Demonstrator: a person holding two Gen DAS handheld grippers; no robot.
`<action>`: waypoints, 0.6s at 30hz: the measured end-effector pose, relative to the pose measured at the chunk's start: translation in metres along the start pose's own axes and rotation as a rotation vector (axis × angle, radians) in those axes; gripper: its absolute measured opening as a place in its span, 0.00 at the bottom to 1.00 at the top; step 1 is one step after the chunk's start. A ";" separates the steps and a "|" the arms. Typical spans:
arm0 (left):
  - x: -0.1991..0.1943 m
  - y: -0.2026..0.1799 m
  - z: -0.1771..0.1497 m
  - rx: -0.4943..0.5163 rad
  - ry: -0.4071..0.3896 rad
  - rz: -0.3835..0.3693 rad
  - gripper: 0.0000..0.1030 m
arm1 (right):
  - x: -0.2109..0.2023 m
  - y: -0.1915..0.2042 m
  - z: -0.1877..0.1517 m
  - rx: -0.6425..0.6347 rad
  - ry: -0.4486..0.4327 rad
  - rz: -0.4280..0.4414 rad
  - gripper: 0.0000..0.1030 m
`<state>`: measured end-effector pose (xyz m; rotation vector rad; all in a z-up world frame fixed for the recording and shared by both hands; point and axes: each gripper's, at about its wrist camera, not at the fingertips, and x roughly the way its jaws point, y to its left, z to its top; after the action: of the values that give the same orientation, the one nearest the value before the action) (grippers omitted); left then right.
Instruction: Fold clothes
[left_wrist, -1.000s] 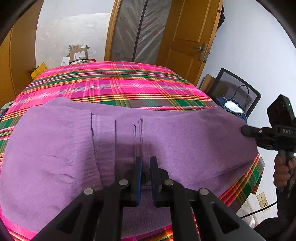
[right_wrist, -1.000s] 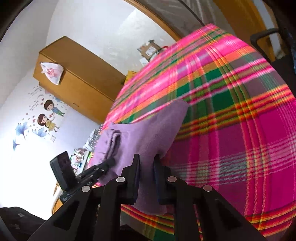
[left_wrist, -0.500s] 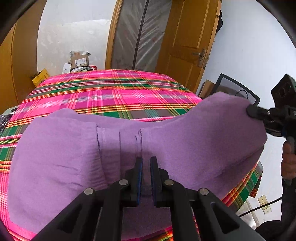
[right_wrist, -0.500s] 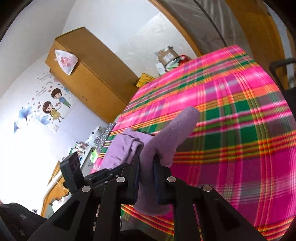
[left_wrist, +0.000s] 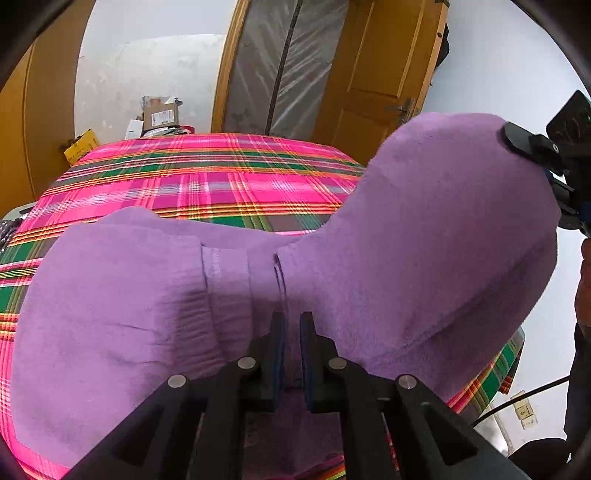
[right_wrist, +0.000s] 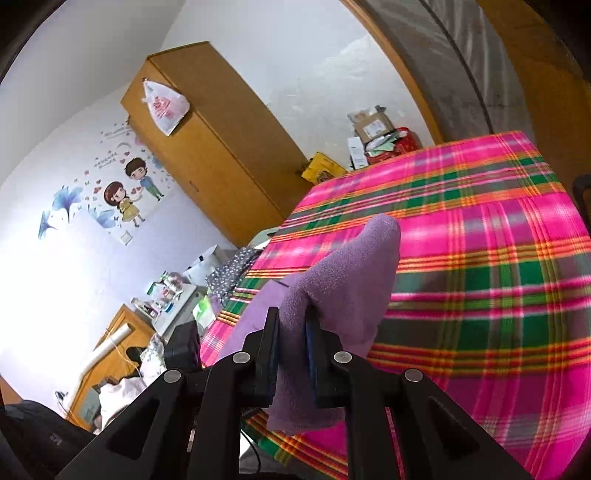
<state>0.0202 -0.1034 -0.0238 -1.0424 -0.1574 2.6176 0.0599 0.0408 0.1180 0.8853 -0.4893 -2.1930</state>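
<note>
A purple garment (left_wrist: 140, 302) lies on the pink plaid table (left_wrist: 221, 184). My left gripper (left_wrist: 291, 325) is shut on its near edge at the middle, low over the table. My right gripper (right_wrist: 293, 325) is shut on the garment's right end (right_wrist: 347, 284) and holds it lifted above the plaid table (right_wrist: 480, 295). In the left wrist view the right gripper (left_wrist: 517, 142) shows at the upper right, with the lifted cloth (left_wrist: 461, 206) bulging up under it.
A wooden door (left_wrist: 376, 74) and plastic-covered doorway (left_wrist: 280, 62) stand behind the table. Cardboard boxes (left_wrist: 159, 116) sit at the far edge. A wooden wardrobe (right_wrist: 207, 147) and cluttered shelves (right_wrist: 173, 291) stand to the left.
My right gripper has lifted the garment's right end higher and carried it inward over the table. My left gripper has kept its grip on the near edge.
</note>
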 end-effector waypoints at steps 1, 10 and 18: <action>-0.003 0.002 0.000 -0.004 -0.007 0.000 0.08 | 0.003 0.004 0.003 -0.009 0.004 0.001 0.13; -0.019 0.019 -0.004 -0.051 -0.035 0.015 0.08 | 0.033 0.039 0.020 -0.076 0.038 0.023 0.13; -0.036 0.037 -0.009 -0.091 -0.064 0.037 0.08 | 0.064 0.072 0.034 -0.130 0.064 0.060 0.13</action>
<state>0.0418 -0.1505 -0.0154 -1.0002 -0.2771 2.7012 0.0367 -0.0526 0.1539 0.8569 -0.3342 -2.1094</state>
